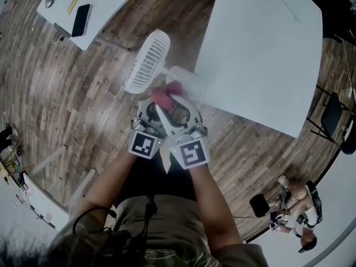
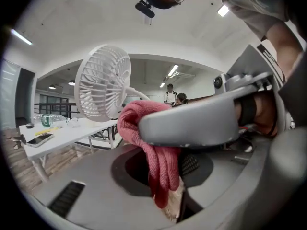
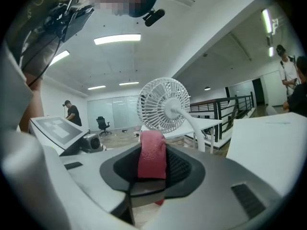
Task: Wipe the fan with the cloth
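Observation:
A white fan (image 1: 147, 60) on a curved white neck stands at the near edge of the white table (image 1: 261, 54); it faces me in the left gripper view (image 2: 103, 83) and the right gripper view (image 3: 163, 104). The red cloth (image 1: 163, 96) is bunched just below the fan, between both grippers, which cross there. My right gripper (image 3: 151, 169) is shut on the cloth (image 3: 152, 155), pinched between its pads. The cloth (image 2: 160, 171) also hangs loosely in the gap of my left gripper (image 2: 165, 176), whose jaws stand a little apart. The right gripper's grey body (image 2: 201, 123) lies across that view.
A second white table (image 1: 105, 4) at upper left carries a black phone (image 1: 81, 19) and small items. A black chair (image 1: 334, 118) stands right of the big table. A person (image 1: 295, 204) crouches on the wood floor at lower right. Other people stand in the background.

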